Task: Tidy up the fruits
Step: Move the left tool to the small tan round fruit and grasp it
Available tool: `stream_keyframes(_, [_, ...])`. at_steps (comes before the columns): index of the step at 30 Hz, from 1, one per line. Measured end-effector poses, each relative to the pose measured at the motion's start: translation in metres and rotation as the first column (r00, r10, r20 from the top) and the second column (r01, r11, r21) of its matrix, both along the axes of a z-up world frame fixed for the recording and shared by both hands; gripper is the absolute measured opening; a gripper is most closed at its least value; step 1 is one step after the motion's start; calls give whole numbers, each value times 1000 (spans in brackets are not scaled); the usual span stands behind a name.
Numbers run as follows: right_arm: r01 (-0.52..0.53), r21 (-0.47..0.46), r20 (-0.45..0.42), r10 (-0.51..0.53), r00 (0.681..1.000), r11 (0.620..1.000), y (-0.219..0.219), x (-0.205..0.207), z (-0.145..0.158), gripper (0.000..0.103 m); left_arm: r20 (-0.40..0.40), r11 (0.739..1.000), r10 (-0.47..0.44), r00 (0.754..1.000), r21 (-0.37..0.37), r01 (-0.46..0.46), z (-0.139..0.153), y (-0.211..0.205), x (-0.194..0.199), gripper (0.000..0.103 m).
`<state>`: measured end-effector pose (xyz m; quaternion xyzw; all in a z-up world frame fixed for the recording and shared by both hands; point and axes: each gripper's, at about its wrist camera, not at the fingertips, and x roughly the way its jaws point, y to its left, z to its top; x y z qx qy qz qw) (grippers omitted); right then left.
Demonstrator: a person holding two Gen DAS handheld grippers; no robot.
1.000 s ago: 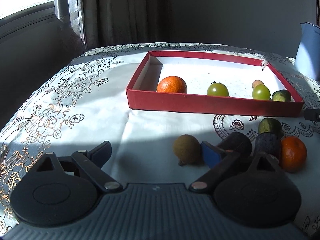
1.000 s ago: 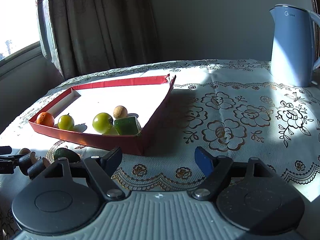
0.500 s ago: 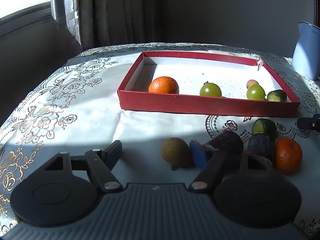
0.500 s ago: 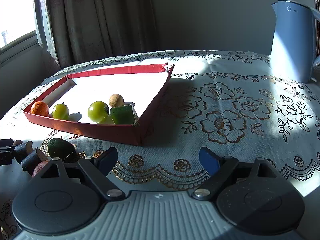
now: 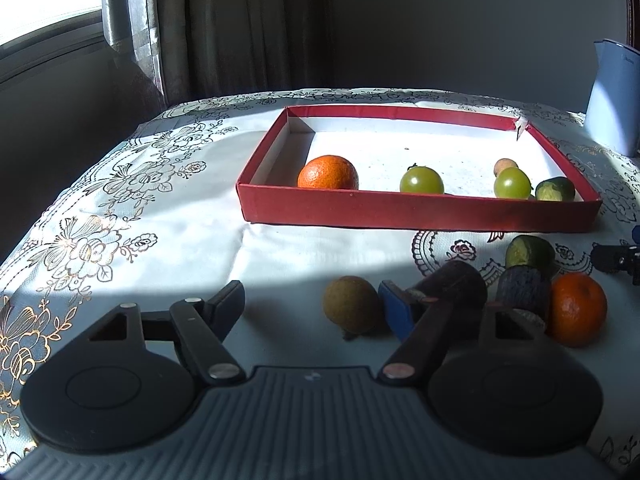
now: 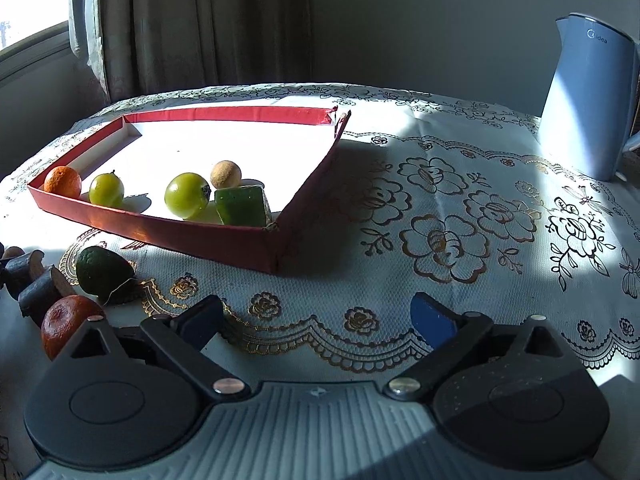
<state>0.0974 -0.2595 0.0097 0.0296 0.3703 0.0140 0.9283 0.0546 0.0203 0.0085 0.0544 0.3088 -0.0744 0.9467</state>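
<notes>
Now left hand-held gripper (image 5: 312,304) sat partly wide around a small brown fruit (image 5: 351,310), not squeezing, right hand-held gripper (image 6: 316,320) was opening wide over bare tabletop (image 6: 460,184), red tray (image 5: 416,210) held fruit.

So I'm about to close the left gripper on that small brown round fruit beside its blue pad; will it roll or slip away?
The brown round fruit looks near-spherical and sits loose on the smooth tablecloth, so a one-sided nudge would probably roll it. Its skin looks matte, so slipping seems less likely. It looks small, probably light.
</notes>
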Motion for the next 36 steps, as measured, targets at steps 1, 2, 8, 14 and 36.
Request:
stream_keyframes(1, [0,0,0,0,1000,1000,0,0,0,101,3,1000,0,1000,-2,0,0,0,0,69])
stream_keyframes(2, [0,0,0,0,1000,1000,0,0,0,101,8,1000,-2,1000,-5,2,1,1,-1,66])
stream_keyframes(8, [0,0,0,0,1000,1000,0,0,0,102,49,1000,-1,999,-6,2,17,0,-6,58])
stream_keyframes(14, [-1,0,0,1,1000,1000,0,0,0,102,93,1000,-22,995,13,21,39,-8,-3,58])
stream_keyframes(36, [-4,1,-1,4,1000,1000,0,1,0,102,10,999,-40,999,30,40,3,-3,-8,28])
